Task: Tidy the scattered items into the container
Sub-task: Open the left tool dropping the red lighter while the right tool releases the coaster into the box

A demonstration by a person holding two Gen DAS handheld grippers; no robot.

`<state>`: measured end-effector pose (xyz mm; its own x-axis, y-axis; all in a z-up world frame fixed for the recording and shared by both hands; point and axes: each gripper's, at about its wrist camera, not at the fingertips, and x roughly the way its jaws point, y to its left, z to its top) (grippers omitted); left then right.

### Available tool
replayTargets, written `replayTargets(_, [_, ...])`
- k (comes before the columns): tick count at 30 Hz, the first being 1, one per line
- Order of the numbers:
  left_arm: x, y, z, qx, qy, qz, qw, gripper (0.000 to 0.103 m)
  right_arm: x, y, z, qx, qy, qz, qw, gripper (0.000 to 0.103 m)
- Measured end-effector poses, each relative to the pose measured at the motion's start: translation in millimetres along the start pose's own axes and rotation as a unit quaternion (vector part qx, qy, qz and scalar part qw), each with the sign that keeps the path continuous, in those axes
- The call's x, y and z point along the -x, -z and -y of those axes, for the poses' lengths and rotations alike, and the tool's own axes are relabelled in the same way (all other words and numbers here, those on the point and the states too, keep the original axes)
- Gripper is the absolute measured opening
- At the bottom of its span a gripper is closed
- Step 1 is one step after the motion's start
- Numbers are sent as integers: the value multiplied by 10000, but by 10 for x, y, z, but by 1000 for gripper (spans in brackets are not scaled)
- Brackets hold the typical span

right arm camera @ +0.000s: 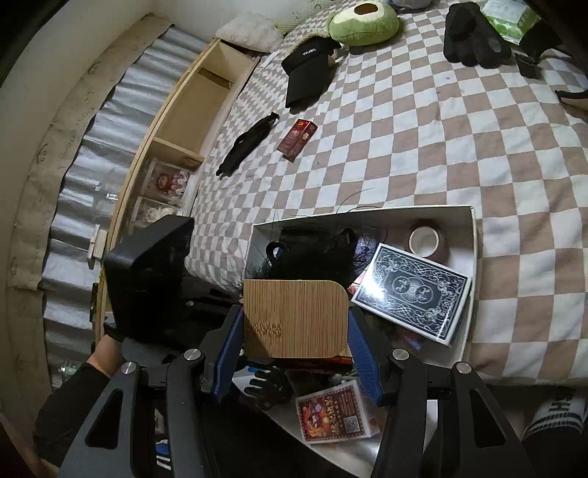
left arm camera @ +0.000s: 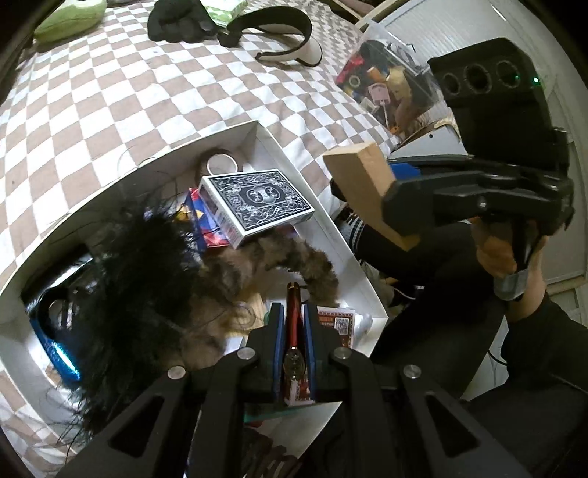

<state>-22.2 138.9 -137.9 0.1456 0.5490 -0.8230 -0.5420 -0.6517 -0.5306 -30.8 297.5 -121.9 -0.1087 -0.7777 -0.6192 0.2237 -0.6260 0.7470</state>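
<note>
An open white box [left arm camera: 247, 144] [right arm camera: 422, 216] lies on the checked bedspread. It holds a black patterned card box [left arm camera: 257, 198] [right arm camera: 411, 290], black feathers [left arm camera: 139, 264], brown fur [left arm camera: 294, 257] and a red card pack [right arm camera: 334, 411]. Low over the box's near end, my left gripper [left arm camera: 294, 307] is shut on a dark red pen [left arm camera: 293, 325]. My right gripper [right arm camera: 296, 317] [left arm camera: 367, 198] is shut on a bamboo block [right arm camera: 294, 305] [left arm camera: 362, 176], held above the box's near right edge. Loose on the bed lie a small red box [right arm camera: 297, 139] and a black strap [right arm camera: 246, 145].
Black gloves [right arm camera: 474, 36] [left arm camera: 180, 22], a visor [left arm camera: 279, 36], a black sleeve [right arm camera: 308, 70], an avocado plush [right arm camera: 364, 22] and a green pack [right arm camera: 509, 16] lie farther up the bed. A clear bin [left arm camera: 386, 84] sits at the bed's edge. A wooden shelf [right arm camera: 191, 110] runs alongside.
</note>
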Motion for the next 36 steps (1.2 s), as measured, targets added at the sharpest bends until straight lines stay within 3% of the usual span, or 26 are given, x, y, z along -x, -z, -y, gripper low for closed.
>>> replayTargets(5, [-84, -54, 62, -150, -123, -70, 9998, 11, 51, 37, 58, -67, -58, 19, 10000, 56])
replayTargets(10, [-34, -76, 87, -261, -298, 54, 9992, 28, 82, 59, 100, -92, -37, 34, 9999, 56])
replayTargets(14, [110, -48, 76, -358, -540, 277, 9975, 28, 45, 74, 125, -133, -57, -58, 9999, 56])
replayTargets(26, [594, 92, -143, -96, -691, 825, 9942, 30, -234, 154, 42, -7, -102, -618, 9980, 56])
replayTargets(28, [638, 113, -176, -57, -733, 880, 9934, 46, -294, 169, 20, 28, -85, -746, 9972, 56])
replayTargets(30, [664, 130, -205, -21, -793, 919, 9926, 56, -353, 184, -2, 62, -69, -873, 9961, 56])
replayTargets(31, [670, 135, -220, -10, -819, 918, 9924, 58, -380, 190, -17, 79, -62, -926, 9957, 58])
replayTargets(34, [690, 151, -266, 23, -897, 914, 9918, 59, -426, 203, -57, 143, -31, -998, 9949, 91])
replayTargets(36, [703, 161, -297, 45, -950, 911, 9913, 60, -417, 199, -90, 194, -59, -981, 9950, 91])
